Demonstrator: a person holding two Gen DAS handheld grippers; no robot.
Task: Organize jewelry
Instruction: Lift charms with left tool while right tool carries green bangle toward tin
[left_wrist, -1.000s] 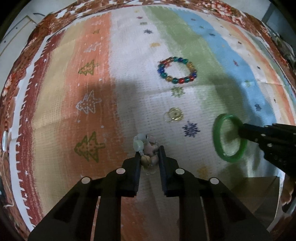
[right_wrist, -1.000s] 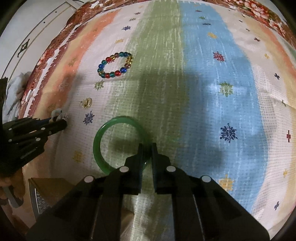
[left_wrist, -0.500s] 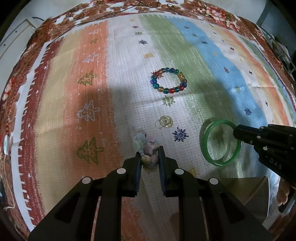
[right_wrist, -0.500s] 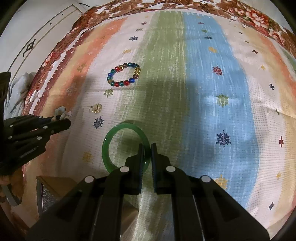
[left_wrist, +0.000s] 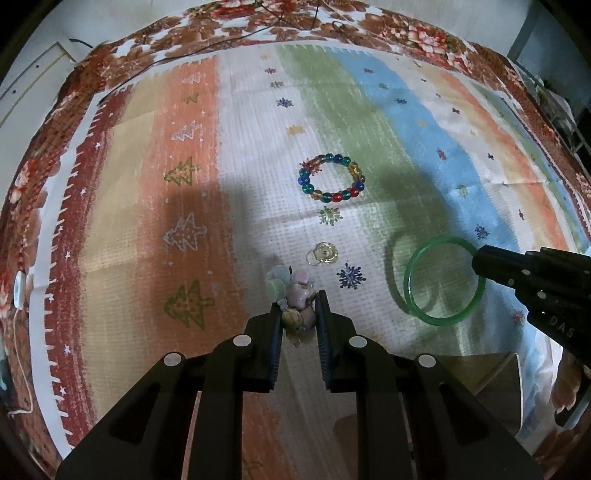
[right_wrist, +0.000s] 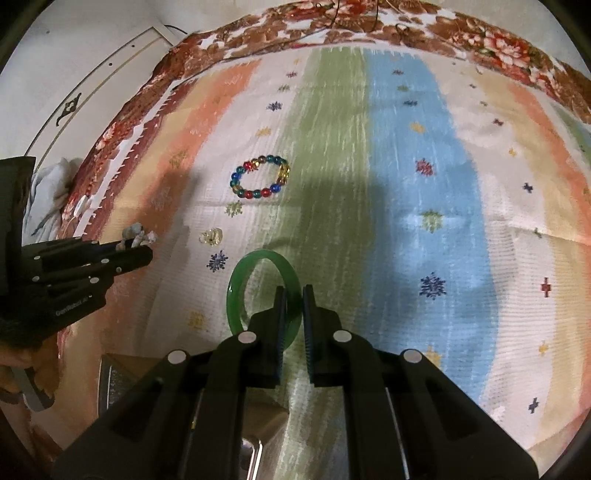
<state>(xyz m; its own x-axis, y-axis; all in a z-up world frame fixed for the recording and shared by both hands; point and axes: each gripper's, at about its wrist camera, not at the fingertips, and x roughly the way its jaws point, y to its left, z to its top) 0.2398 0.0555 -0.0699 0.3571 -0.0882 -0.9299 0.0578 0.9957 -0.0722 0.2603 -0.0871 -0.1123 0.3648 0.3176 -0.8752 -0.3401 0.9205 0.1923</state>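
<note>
**Left wrist view: two bracelets held up, ready to go in the box**

Left wrist view shows the left gripper (left_wrist: 298, 314) with its jaws squeezed on a pastel bead bracelet (left_wrist: 293, 295). The beads bunch up between the pads and poke out toward 12 o'clock. At 3 o'clock the right gripper (left_wrist: 480, 258) pinches the rim of the green bangle (left_wrist: 439, 282). The bangle casts a shadow on the striped cloth (left_wrist: 147, 221), so it looks lifted off it.

In the right wrist view the right gripper (right_wrist: 293, 295) has its jaws pressed together on the green bangle (right_wrist: 236, 295), which hangs out toward 11 o'clock. The left gripper (right_wrist: 147, 254) sits at 9 o'clock.

Two things still lie on the cloth. The bright bead bracelet (left_wrist: 331, 180) is at 12 o'clock. The small gold piece (left_wrist: 324, 254) is just past the pastel beads.

A box corner (left_wrist: 495, 376) shows at 4 o'clock, near the bottom edge. That is likely where the jewelry goes.

To do this step well, I think both hands should keep a firm squeeze. The bangle is hard and smooth, so it could slip or swing. Move it slowly. The pastel beads are bumpy and could pop out, so keep them steady too. Bring each one right over the box before letting go. Take turns, so the two grippers do not bump.
</note>
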